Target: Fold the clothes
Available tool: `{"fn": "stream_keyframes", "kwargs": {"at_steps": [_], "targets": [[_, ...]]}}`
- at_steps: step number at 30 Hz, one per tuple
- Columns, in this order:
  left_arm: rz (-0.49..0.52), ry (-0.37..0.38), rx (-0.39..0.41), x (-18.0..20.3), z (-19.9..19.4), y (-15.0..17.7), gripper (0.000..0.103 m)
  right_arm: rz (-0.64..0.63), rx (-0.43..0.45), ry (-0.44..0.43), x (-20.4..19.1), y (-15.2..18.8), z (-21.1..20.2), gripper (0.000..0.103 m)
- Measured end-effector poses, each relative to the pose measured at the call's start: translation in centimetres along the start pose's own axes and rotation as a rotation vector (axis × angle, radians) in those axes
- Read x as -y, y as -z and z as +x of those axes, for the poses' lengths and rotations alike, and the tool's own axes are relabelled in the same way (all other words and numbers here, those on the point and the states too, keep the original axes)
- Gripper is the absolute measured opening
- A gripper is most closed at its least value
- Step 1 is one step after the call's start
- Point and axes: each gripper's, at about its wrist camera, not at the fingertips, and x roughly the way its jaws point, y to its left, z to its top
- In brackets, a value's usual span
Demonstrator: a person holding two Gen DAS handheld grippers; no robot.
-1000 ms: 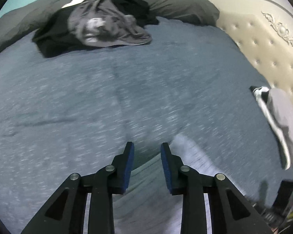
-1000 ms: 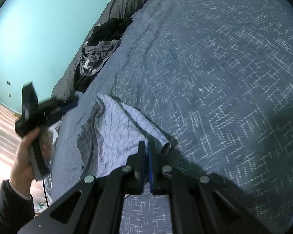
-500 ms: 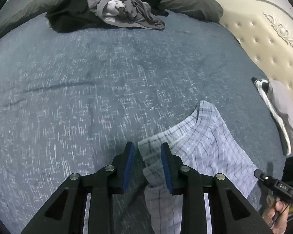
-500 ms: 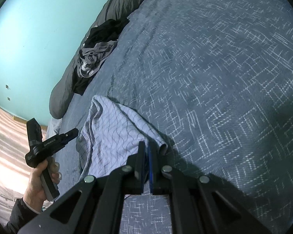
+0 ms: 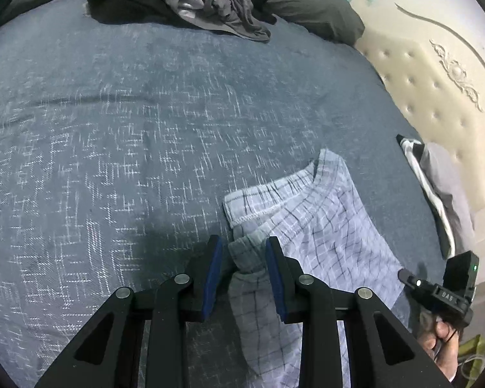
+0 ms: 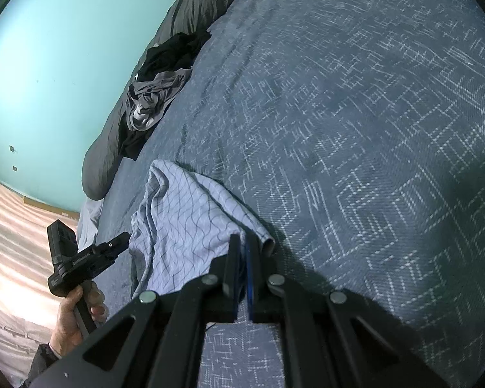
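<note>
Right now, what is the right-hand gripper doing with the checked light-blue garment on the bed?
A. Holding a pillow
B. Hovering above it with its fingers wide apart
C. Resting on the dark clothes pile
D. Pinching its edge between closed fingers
D: in the right wrist view the right gripper has its fingers nearly together on the hem of the checked garment, far from the dark clothes pile.

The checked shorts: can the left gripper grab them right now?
Probably yes. A bunched edge of the checked shorts already sits between the open pads of the left gripper, with nothing in the way. The right gripper is shut on another edge.
</note>
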Motion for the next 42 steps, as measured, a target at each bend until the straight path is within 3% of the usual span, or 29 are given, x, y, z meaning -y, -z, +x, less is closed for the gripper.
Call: {"fn": "stream_keyframes", "kwargs": {"at_steps": [6,12,17,28,34,36,38,42], "targets": [[0.014,-0.002,-0.005,0.2,0.4,0.2,0.009,0.0,0.001,0.003,0.0,0.0,0.1,0.003],[-0.037,0.032,0.006,-0.4,0.0,0.0,0.008,-0.002,-0.001,0.002,0.0,-0.1,0.1,0.003],[-0.162,0.093,0.036,-2.2,-0.7,-1.5,0.007,0.001,-0.003,0.004,0.1,0.1,0.2,0.003],[-0.257,0.118,-0.018,-3.4,1.0,-3.9,0.007,0.006,-0.001,0.005,0.4,0.1,0.0,0.003],[-0.251,0.093,-0.045,-3.3,1.6,-4.1,0.009,0.008,0.001,0.005,0.3,0.2,0.0,0.003],[-0.245,0.091,-0.041,-3.2,1.4,-3.8,0.014,0.011,0.002,0.005,0.4,0.2,0.0,0.003],[-0.24,0.089,-0.037,-3.2,1.3,-3.4,0.033,0.013,0.003,0.005,0.4,0.1,0.0,0.003],[-0.228,0.084,-0.029,-3.1,1.0,-2.8,0.035,0.014,0.006,0.004,0.3,0.1,0.0,0.003]]}}
